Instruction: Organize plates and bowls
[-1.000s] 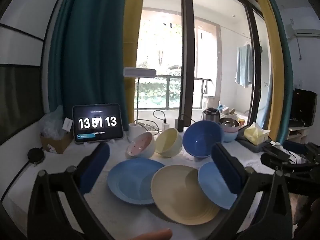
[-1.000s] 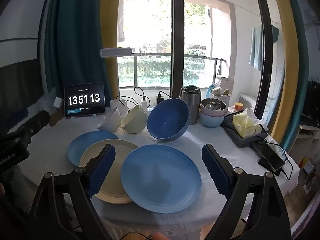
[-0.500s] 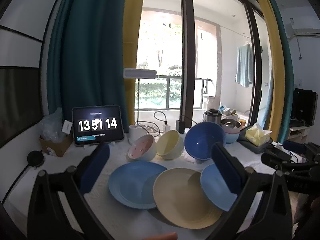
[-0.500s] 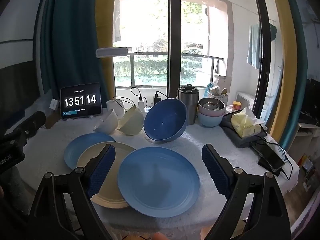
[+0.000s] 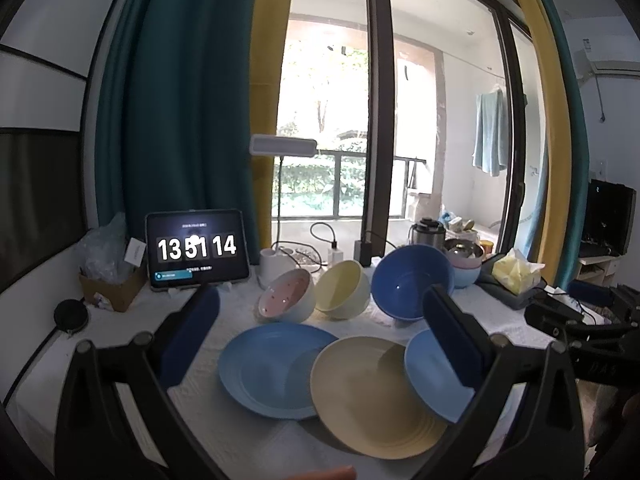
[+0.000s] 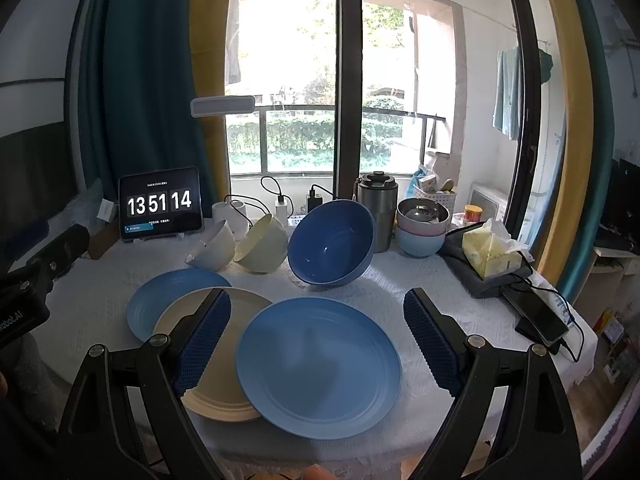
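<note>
Three plates overlap on the white table: a blue plate [image 5: 272,368] at left, a cream plate [image 5: 372,396] in the middle and a blue plate [image 6: 320,364] at right. Behind them, tipped on their sides, lie a pink-lined bowl [image 5: 286,300], a cream bowl [image 5: 342,294] and a big blue bowl [image 6: 330,242]. My left gripper [image 5: 320,340] is open above the left and middle plates. My right gripper [image 6: 316,340] is open above the right blue plate. Both hold nothing.
A tablet clock [image 6: 160,202] stands at the back left. A steel flask [image 6: 378,208], stacked bowls [image 6: 422,226], a tissue pack [image 6: 490,252] and a phone on cables [image 6: 540,320] sit at the back and right. A cardboard box [image 5: 110,286] is far left.
Both grippers have shifted slightly; the plates and bowls sit a little lower in the views. Nothing on the table has moved.
</note>
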Demonstrator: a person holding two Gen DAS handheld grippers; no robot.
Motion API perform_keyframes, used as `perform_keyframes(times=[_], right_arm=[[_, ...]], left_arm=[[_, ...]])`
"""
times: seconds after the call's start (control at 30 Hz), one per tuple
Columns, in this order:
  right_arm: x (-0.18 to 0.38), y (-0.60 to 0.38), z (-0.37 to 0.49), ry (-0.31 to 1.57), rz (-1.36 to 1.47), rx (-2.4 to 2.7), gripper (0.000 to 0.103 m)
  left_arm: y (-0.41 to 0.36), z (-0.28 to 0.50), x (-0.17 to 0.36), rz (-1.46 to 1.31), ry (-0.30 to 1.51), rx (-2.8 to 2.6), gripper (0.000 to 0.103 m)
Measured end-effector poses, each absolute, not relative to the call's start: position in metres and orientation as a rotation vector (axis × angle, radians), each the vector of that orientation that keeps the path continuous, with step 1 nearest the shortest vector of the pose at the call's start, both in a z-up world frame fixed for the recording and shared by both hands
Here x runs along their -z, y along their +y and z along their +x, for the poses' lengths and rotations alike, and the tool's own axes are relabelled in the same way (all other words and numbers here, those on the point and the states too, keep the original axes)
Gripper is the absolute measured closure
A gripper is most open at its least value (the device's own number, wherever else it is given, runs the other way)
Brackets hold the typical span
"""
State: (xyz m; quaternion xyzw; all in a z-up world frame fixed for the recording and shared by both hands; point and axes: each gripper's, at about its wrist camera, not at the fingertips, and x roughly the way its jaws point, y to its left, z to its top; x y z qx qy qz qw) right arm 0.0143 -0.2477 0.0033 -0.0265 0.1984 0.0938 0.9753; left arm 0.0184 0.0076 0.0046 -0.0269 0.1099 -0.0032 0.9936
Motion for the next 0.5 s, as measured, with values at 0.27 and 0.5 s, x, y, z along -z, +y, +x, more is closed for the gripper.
perform_keyframes(times=[0.27, 0.5], right_arm=[[-0.0038, -0.2470, 0.0136, 0.399, -0.053, -0.188, 0.012], [-0.0042, -0.2464, 0.0135, 0.398, -0.051, -0.187, 0.012]], left_arm=[[0.0087, 0.0183, -0.0048, -0.057, 0.222, 0.008, 0.001], [0.0074, 0.0173, -0.0046, -0.056, 0.217, 0.006, 0.001]])
